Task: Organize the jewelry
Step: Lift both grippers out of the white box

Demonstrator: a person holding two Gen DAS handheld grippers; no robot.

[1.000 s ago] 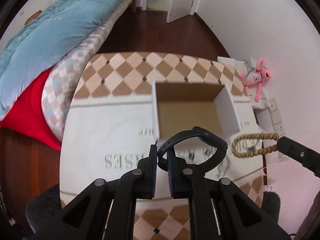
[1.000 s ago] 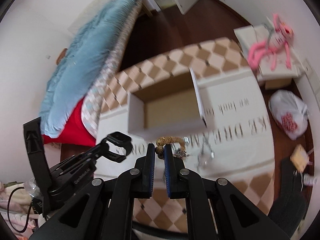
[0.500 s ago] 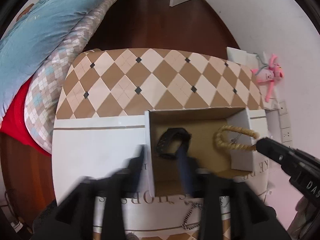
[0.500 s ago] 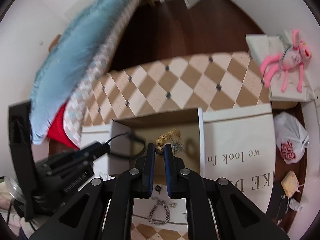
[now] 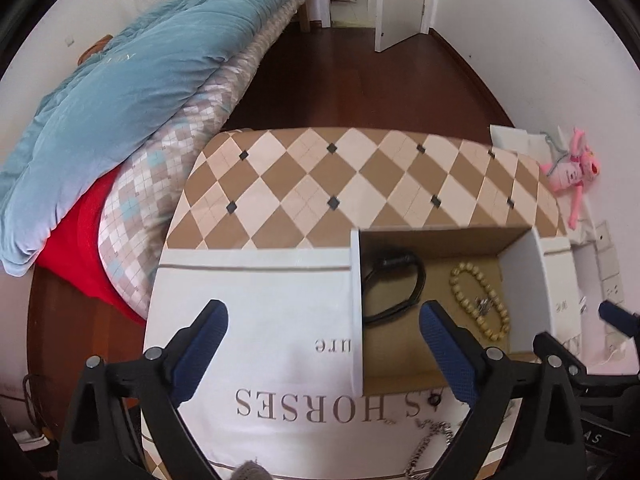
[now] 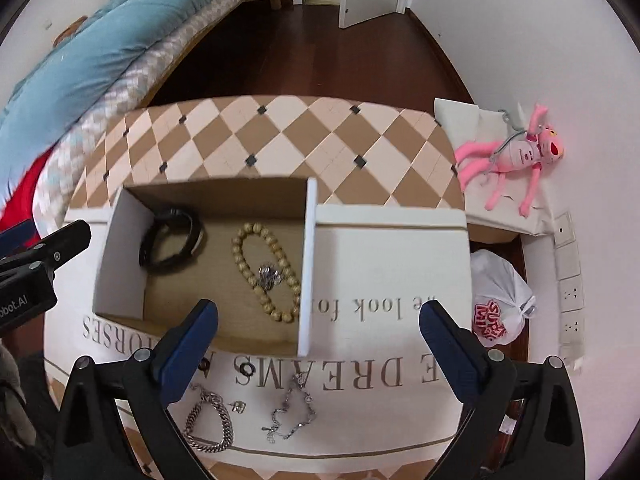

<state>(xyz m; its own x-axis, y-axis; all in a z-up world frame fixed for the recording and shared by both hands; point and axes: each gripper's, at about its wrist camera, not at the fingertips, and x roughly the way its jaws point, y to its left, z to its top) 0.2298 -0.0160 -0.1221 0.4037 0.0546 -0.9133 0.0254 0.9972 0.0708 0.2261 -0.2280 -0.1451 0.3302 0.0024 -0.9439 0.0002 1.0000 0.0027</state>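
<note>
An open cardboard box [image 6: 307, 264] [image 5: 356, 300] sits on a white printed cloth. Inside lie a black band [image 6: 172, 242] [image 5: 394, 288] on the left and a tan bead bracelet [image 6: 266, 270] [image 5: 480, 300] with a silver charm on the right. My left gripper [image 5: 324, 340] is open and empty above the cloth, left of the box. My right gripper [image 6: 318, 336] is open and empty over the box's near right corner. On the cloth before the box lie a silver chain bracelet [image 6: 208, 426], a thin silver bracelet [image 6: 294, 412], a small stud [image 6: 239, 407] and a ring [image 6: 247, 369].
The table [image 5: 320, 184] has a brown and cream diamond pattern. A bed with a blue quilt [image 5: 120, 88] stands left. A pink plush toy [image 6: 516, 156] lies on a white stand at right, with a white plastic bag [image 6: 500, 308] below it.
Both grippers carried their pieces over the box and opened. The black band and the bead bracelet now lie in the box. Both grippers have pulled back toward me.
</note>
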